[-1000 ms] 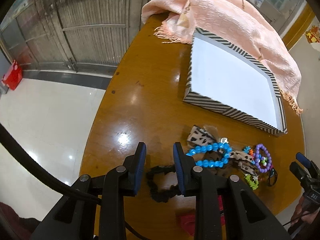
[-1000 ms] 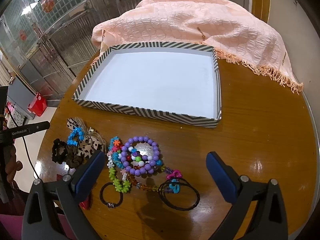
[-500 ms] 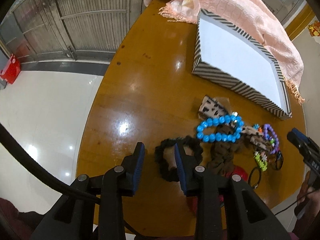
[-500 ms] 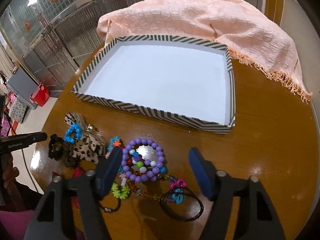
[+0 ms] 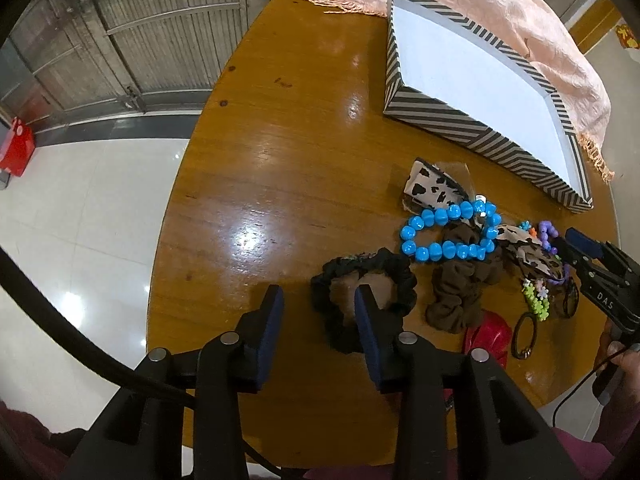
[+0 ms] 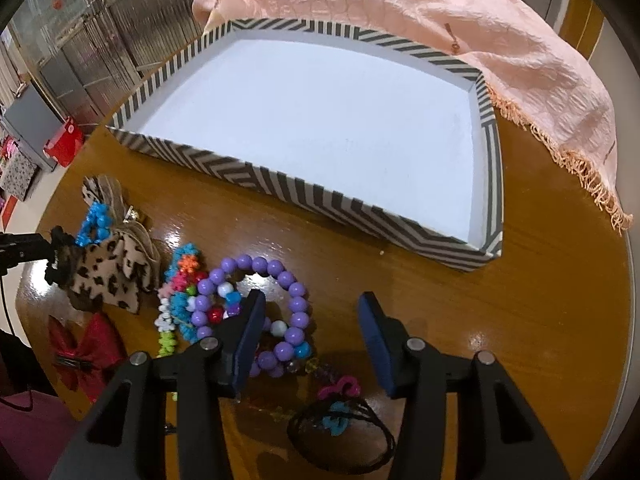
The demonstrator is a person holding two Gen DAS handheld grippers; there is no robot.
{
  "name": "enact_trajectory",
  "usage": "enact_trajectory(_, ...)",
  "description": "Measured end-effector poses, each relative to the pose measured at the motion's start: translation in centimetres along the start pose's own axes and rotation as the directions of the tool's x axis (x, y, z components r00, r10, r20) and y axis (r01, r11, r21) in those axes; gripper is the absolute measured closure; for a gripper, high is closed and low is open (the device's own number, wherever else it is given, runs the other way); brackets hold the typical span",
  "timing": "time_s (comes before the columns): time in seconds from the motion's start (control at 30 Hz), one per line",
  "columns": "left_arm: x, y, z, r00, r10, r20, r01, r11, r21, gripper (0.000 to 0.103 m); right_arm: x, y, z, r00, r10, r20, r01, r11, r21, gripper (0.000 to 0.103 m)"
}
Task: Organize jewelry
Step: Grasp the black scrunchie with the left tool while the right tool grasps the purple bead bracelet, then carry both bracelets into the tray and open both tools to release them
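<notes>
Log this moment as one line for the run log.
left gripper: opening, straddling black scrunchie edge | right gripper: closing around purple bead bracelet side | striped tray: nothing inside

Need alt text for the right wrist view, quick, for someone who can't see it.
The right gripper, jaws closing, straddles one side of a purple bead bracelet on a wooden table. Beyond sits an empty striped tray, with a peach cloth behind.

The right tool (image 6: 308, 336) hides part of the purple bead bracelet (image 6: 280, 276).

Overhead glare, fisheye-warped edges
</notes>
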State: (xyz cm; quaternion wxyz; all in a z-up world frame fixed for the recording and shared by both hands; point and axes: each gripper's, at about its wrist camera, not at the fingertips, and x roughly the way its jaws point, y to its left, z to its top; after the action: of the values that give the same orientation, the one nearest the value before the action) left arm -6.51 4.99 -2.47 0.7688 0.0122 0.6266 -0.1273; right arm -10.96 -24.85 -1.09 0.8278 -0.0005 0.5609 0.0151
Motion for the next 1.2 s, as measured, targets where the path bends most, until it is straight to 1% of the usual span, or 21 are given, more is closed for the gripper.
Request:
enact_trajectory(0.03, 0.2, -0.1, 0.1, 1.000, 0.005, 0.001, -0.005, 1.000, 0.004, 0.077, 0.2, 0.0, 0.1, 1.000, -0.004, -0.002, 0.004, 1.000, -0.001, 0.054)
enact_trajectory(0.1, 0.5, -0.4, 0.4, 1.000, 0.023, 0.005, -0.023, 1.000, 0.014, 0.077, 0.4, 0.0, 0.2, 1.000, -0.004, -0.007, 0.004, 1.000, -0.002, 0.064)
enact_trajectory(0.13, 0.6, -0.6, 0.6, 0.999, 0.032, 0.005, -0.032, 0.999, 0.019, 0.077, 0.7, -0.1, 0.4, 1.000, -0.001, -0.012, 0.001, 1.000, -0.001, 0.065)
enact_trajectory(0.23, 1.4, -1.1, 1.1, 0.999, 0.052, 0.002, -0.052, 0.998, 0.035, 0.077, 0.8, -0.2, 0.6, 1.000, -0.007, 0.005, 0.007, 1.000, -0.007, 0.072)
enact_trajectory(0.3, 1.6, -1.5, 1.3, 0.997, 0.070, 0.026, -0.071, 0.996, 0.054, 0.077, 0.8, -0.3, 0.8, 1.000, -0.011, 0.012, 0.011, 1.000, -0.009, 0.090)
enact_trajectory(0.33, 1.7, -1.6, 1.4, 0.997, 0.073, 0.031, -0.075, 0.995, 0.063, 0.079, 0.9, -0.3, 0.8, 1.000, -0.016, 0.014, 0.016, 1.000, -0.014, 0.093)
enact_trajectory(0.37, 1.7, -1.8, 1.4, 0.996, 0.074, 0.043, -0.077, 0.994, 0.073, 0.082, 0.9, -0.3, 0.9, 1.000, -0.021, 0.017, 0.021, 1.000, -0.019, 0.093)
enact_trajectory(0.43, 1.7, -2.0, 1.6, 0.996, 0.073, 0.057, -0.078, 0.993, 0.089, 0.099, 0.7, -0.4, 0.7, 1.000, -0.012, 0.023, 0.012, 1.000, -0.016, 0.093)
enact_trajectory(0.5, 1.7, -1.8, 1.8, 0.998, 0.047, 0.050, -0.051, 0.996, 0.078, 0.103, 0.4, -0.6, 0.5, 1.000, 0.001, 0.029, -0.001, 1.000, -0.005, 0.093)
enact_trajectory(0.57, 1.3, -1.5, 2.2, 0.998, 0.016, 0.054, -0.019, 0.998, 0.054, 0.103, -0.2, -0.9, 0.6, 0.999, 0.021, 0.045, -0.022, 1.000, 0.012, 0.093)
enact_trajectory(0.67, 0.5, -1.2, 2.8, 0.997, 0.008, 0.078, -0.011, 0.999, 0.041, 0.103, -1.2, -1.2, 0.9, 0.997, 0.030, 0.068, -0.032, 0.999, 0.019, 0.093)
enact_trajectory(0.77, -0.9, -0.8, 3.5, 0.994, -0.015, 0.112, 0.011, 0.999, 0.036, 0.103, -2.6, -1.0, 1.2, 0.995, 0.050, 0.091, -0.052, 0.998, 0.018, 0.093)
enact_trajectory(1.1, -4.9, -1.9, 4.8, 0.978, -0.093, 0.184, 0.080, 0.994, 0.076, 0.103, -6.8, 0.0, 3.0, 0.980, 0.093, 0.177, -0.092, 0.996, -0.015, 0.093)
enact_trajectory(1.2, -5.6, -2.3, 5.7, 0.974, -0.109, 0.200, 0.092, 0.992, 0.089, 0.103, -7.6, 0.3, 3.7, 0.976, 0.093, 0.195, -0.090, 0.996, -0.024, 0.093)
